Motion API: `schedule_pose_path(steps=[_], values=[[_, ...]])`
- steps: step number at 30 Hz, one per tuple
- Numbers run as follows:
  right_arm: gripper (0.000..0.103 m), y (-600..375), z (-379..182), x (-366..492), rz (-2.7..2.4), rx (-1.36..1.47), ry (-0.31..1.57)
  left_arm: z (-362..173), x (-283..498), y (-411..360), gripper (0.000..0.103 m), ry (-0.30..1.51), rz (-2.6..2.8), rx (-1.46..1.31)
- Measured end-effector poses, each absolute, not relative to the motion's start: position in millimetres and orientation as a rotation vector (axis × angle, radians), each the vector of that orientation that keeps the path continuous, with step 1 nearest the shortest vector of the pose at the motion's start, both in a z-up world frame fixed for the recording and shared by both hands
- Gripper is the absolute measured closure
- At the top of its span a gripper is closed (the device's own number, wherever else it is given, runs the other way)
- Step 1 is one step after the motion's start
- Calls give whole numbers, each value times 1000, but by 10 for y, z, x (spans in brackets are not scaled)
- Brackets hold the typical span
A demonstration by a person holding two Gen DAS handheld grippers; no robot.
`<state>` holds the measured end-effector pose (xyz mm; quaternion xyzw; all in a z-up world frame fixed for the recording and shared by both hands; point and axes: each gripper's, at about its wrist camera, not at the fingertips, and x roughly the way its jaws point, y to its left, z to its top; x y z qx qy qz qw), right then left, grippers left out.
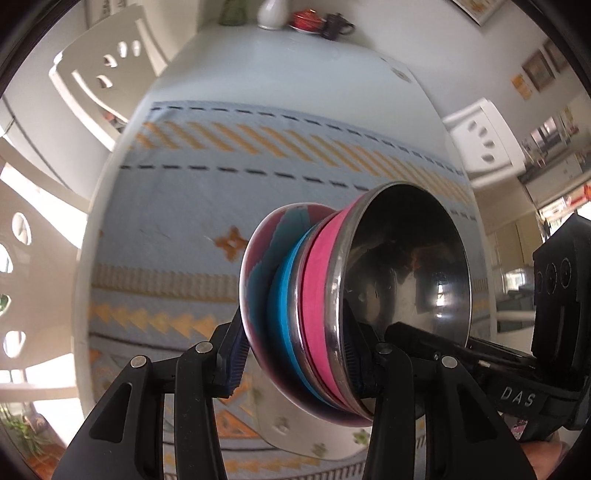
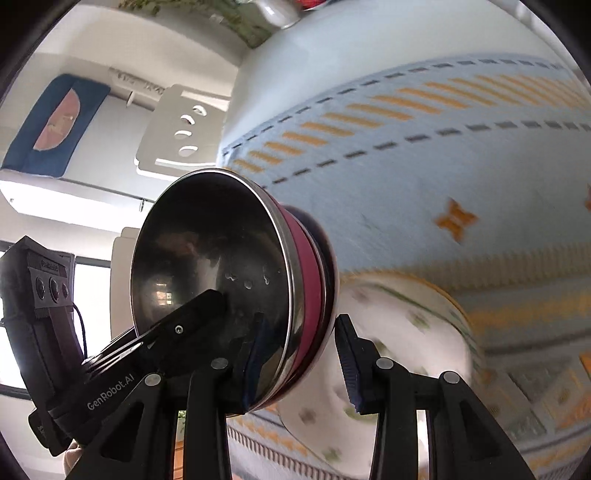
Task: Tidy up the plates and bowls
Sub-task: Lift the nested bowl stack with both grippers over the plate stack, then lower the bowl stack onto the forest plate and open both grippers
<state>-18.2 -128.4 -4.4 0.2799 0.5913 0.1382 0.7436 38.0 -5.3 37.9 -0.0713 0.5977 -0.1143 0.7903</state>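
A nested stack of bowls hangs tilted on its side above the table: a steel-lined pink bowl, a blue one, and a maroon-and-teal outer one. My left gripper is shut on the stack's rim. In the right wrist view the same stack shows its steel inside. My right gripper has one pad inside the bowl and the other just behind the stack; a small gap shows there. A white floral plate lies on the table under the stack, also seen in the left wrist view.
A blue patterned tablecloth covers the white round table. White chairs stand around it. A white vase, a red cup on a saucer and a dark teapot stand at the far edge.
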Motion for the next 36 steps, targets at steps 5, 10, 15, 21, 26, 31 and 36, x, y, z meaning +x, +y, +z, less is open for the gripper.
schedule_pose_path(steps=[5, 10, 15, 21, 26, 31, 36], values=[[66, -1545, -161, -591, 293, 608, 1337, 268, 91, -328, 63, 1307, -275, -91], [66, -1559, -311, -803, 298, 572, 1383, 91, -70, -320, 63, 1345, -268, -98], [66, -1495, -408, -841, 278, 525, 1386, -30, -163, -315, 63, 1349, -250, -88], [66, -1465, -357, -873, 273, 483, 1395, -16, -217, -305, 51, 1373, -208, -41], [49, -1361, -137, -995, 266, 391, 1342, 131, -383, -303, 31, 1338, -186, 31], [27, -1331, 27, -1058, 194, 319, 1270, 151, -424, -193, 25, 1313, -152, -7], [27, -1304, 10, -1076, 199, 313, 1273, 180, -484, -187, 25, 1280, -127, 16]])
